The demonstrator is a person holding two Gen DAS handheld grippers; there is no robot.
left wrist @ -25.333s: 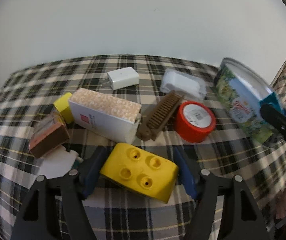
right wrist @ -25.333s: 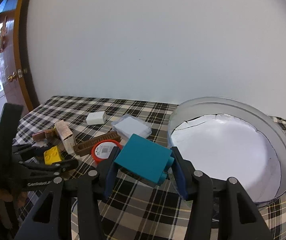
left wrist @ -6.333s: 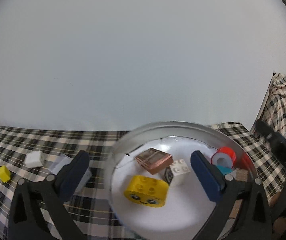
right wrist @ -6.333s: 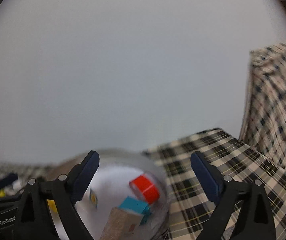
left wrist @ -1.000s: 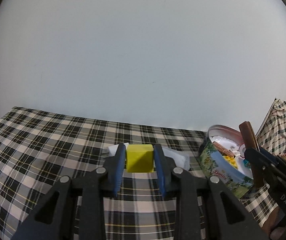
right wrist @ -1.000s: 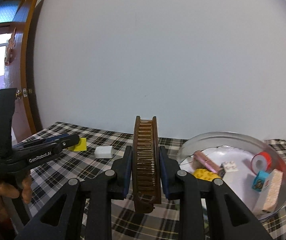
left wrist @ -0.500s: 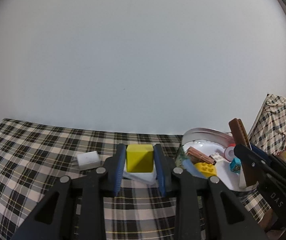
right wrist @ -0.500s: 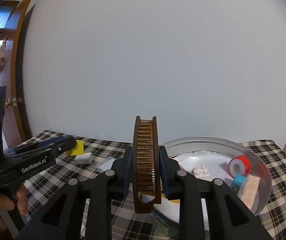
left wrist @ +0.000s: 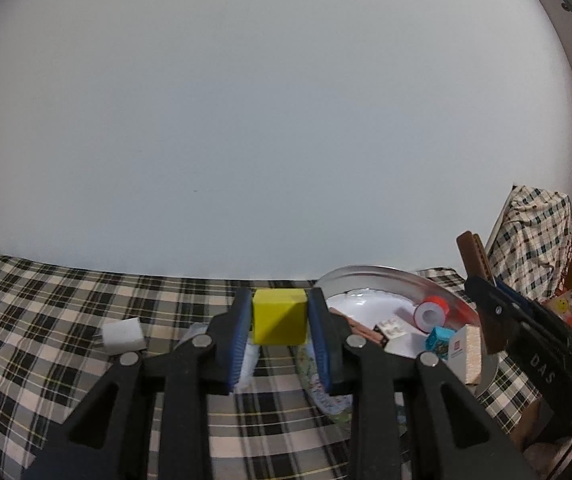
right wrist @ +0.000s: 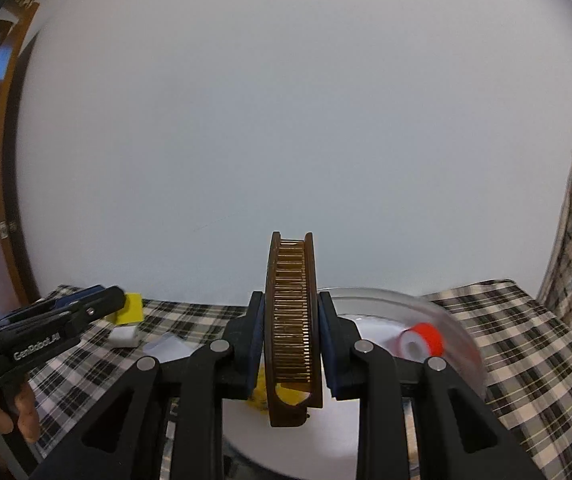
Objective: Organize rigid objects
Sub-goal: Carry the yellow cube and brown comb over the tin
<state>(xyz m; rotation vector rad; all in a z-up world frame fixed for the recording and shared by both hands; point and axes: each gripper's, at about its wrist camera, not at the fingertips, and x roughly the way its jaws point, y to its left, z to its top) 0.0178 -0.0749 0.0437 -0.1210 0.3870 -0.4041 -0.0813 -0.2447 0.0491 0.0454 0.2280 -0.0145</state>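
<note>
My left gripper point(left wrist: 280, 320) is shut on a yellow cube point(left wrist: 280, 316), held above the plaid table just left of the round tin point(left wrist: 366, 274). My right gripper point(right wrist: 291, 332) is shut on a brown comb point(right wrist: 292, 320), held upright over the near part of the tin point(right wrist: 458, 336). In the tin lie a red tape roll point(left wrist: 430, 312), a teal block point(left wrist: 438, 338), a tan-topped box point(left wrist: 464, 354), a white brick point(left wrist: 392, 326) and a brown bar point(left wrist: 360, 326). The right gripper with the comb also shows at the right of the left wrist view point(left wrist: 476, 272).
A white charger point(left wrist: 122, 336) and a clear plastic case point(right wrist: 166, 346) lie on the plaid cloth point(left wrist: 46, 320) left of the tin. A white wall stands behind the table. A plaid-covered chair point(left wrist: 538, 232) is at the far right. A wooden door frame point(right wrist: 10, 184) is at the left.
Both grippers have moved right toward the tin over the last second. The tin has grown larger in both views, and the comb is now above its interior.
</note>
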